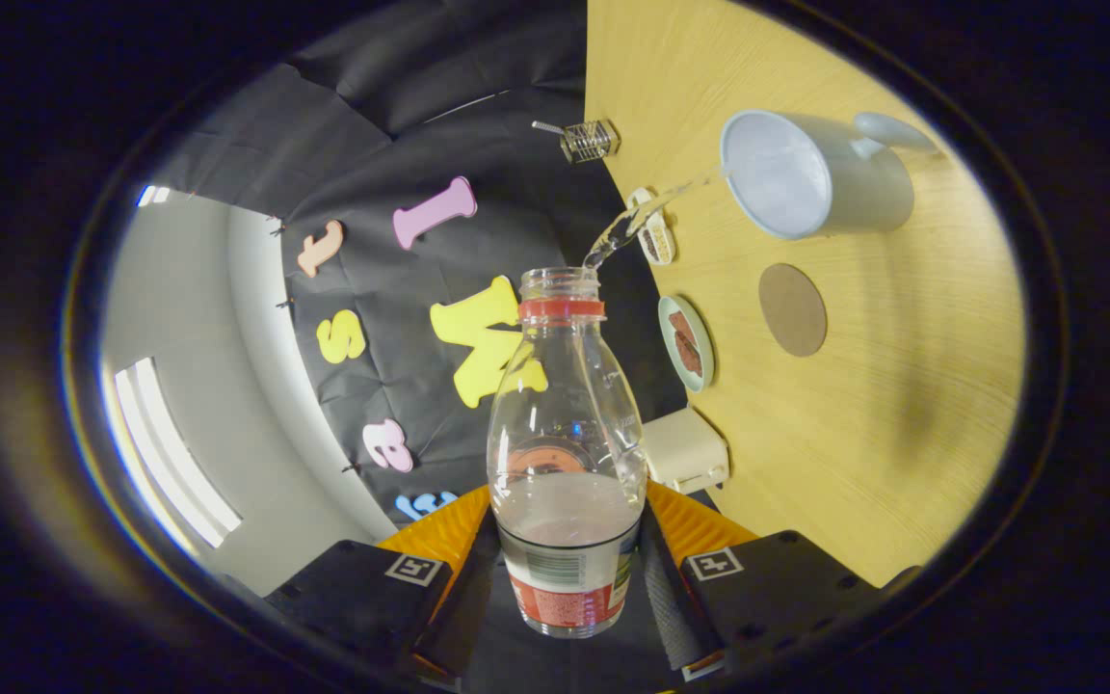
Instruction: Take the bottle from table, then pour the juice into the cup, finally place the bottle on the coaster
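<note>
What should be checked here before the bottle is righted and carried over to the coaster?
1. Grip: the gripper is shut on the bottle, a finger on each side. Ok.
2. Cap off and mouth open: ok.
3. Stream leaves the mouth towards the cup and seems to reach its rim. Ok, though any splash is hard to tell.
4. Liquid left in the bottle: some remains, so pouring is not finished. Not ok to move yet.
5. Coaster is bare, beside the cup on the table. Ok.
6. Fill level in the cup: cannot tell.
</note>
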Motion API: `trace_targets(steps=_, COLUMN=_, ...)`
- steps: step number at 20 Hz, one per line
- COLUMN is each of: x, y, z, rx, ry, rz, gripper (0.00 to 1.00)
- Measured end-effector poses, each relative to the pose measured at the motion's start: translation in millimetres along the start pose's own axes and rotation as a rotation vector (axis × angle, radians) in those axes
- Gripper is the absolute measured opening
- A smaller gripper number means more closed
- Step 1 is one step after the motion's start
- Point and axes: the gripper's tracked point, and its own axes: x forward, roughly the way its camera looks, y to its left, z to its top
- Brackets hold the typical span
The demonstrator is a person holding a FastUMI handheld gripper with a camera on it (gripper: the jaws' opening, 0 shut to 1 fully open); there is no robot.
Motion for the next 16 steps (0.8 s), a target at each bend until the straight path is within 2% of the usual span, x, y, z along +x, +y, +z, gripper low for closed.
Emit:
trace_targets(steps=7, x=1.5, y=23.2, z=-11.7, rx=0.012, ry=0.015, rz=0.027, gripper=0.77)
trace_targets(steps=16, x=5.9, y=32.6, z=-5.7, rx=0.102, ry=0.006, rz=0.055, gripper=0.77)
